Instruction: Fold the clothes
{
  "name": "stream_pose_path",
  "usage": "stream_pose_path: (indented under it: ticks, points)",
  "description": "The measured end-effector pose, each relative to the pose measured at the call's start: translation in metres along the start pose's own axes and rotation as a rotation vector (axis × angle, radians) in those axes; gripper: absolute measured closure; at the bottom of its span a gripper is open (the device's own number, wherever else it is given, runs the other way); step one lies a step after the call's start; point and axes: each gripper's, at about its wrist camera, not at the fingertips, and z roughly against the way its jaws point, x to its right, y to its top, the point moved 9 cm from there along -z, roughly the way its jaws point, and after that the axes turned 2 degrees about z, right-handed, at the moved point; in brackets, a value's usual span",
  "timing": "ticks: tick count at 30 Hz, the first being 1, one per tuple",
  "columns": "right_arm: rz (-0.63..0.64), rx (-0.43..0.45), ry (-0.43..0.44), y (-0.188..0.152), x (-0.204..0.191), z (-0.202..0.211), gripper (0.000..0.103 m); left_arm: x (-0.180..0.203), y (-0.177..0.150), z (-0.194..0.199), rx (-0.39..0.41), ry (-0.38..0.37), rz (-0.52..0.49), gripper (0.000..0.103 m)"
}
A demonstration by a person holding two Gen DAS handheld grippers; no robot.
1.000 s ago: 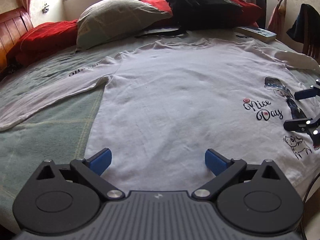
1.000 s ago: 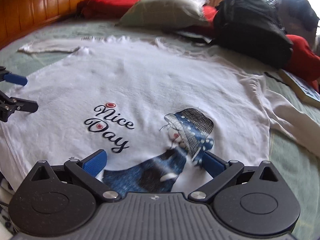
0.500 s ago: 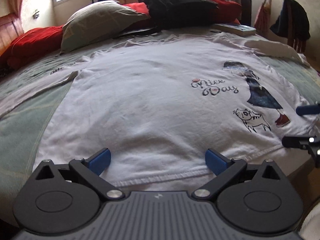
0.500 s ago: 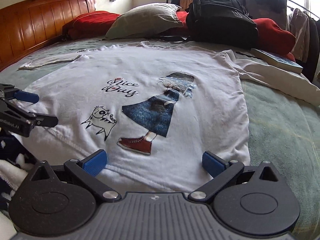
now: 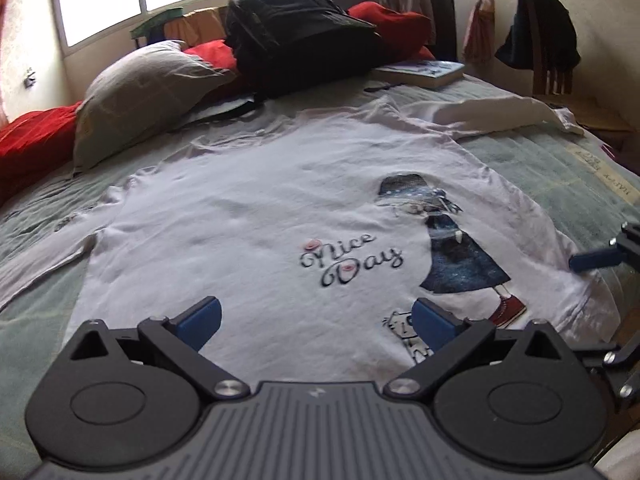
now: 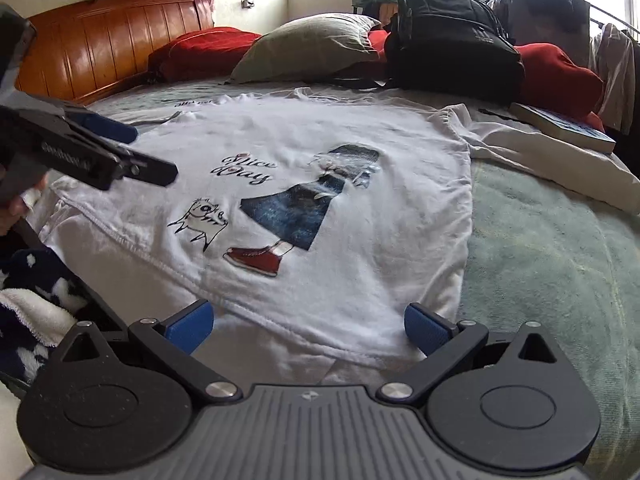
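Left wrist view: the left gripper (image 5: 316, 322) hangs with its jaws spread wide and nothing between them, blue pads poised just above the white long-sleeved shirt (image 5: 248, 240). The shirt lies flat, print side up, on the green bedspread (image 5: 36, 320), body stretching straight ahead of the tool; the "Nice Day" lettering (image 5: 352, 258) sits just beyond the pads, slightly to the right. One sleeve (image 5: 496, 114) trails away far ahead to the right, the other (image 5: 40, 268) runs off to the left. Past the collar sit a grey pillow (image 5: 148, 92), a black backpack (image 5: 296, 36) and a book (image 5: 424, 72). The right gripper (image 5: 592, 264) pokes in from the right edge, beside the shirt's side seam. Right wrist view now: the right gripper (image 6: 308, 326) is just as wide open, empty, pads straddling the bottom hem (image 6: 248, 312) right beneath it, near the hem's right corner. The left gripper (image 6: 116, 148) reaches in from the left, above the shirt. No fold shows anywhere: body flat, sleeves out. My read is that both tools are lining up along the hem end for a grasp. What's next, as I judge it, calls for dropping the pads onto the hem, pinching both layers cleanly, and lifting evenly so the cloth doesn't bunch.
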Motion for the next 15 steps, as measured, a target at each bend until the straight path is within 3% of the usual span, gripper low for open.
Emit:
stream_pose_path:
  ticks: [6, 8, 15]
  points:
    - [-0.154, 0.082, -0.123, 0.023, 0.083, 0.022, 0.000, 0.024, -0.010, -0.033, -0.045, -0.052, 0.032, 0.001]
    - [-0.219, 0.081, -0.170, 0.021, 0.115, 0.023, 0.000, 0.026, -0.015, -0.033, -0.023, -0.062, 0.061, 0.001]
    - [-0.417, 0.060, -0.204, 0.005, 0.201, 0.010, 0.000, 0.036, -0.015, -0.015, 0.009, 0.010, 0.012, 0.001]
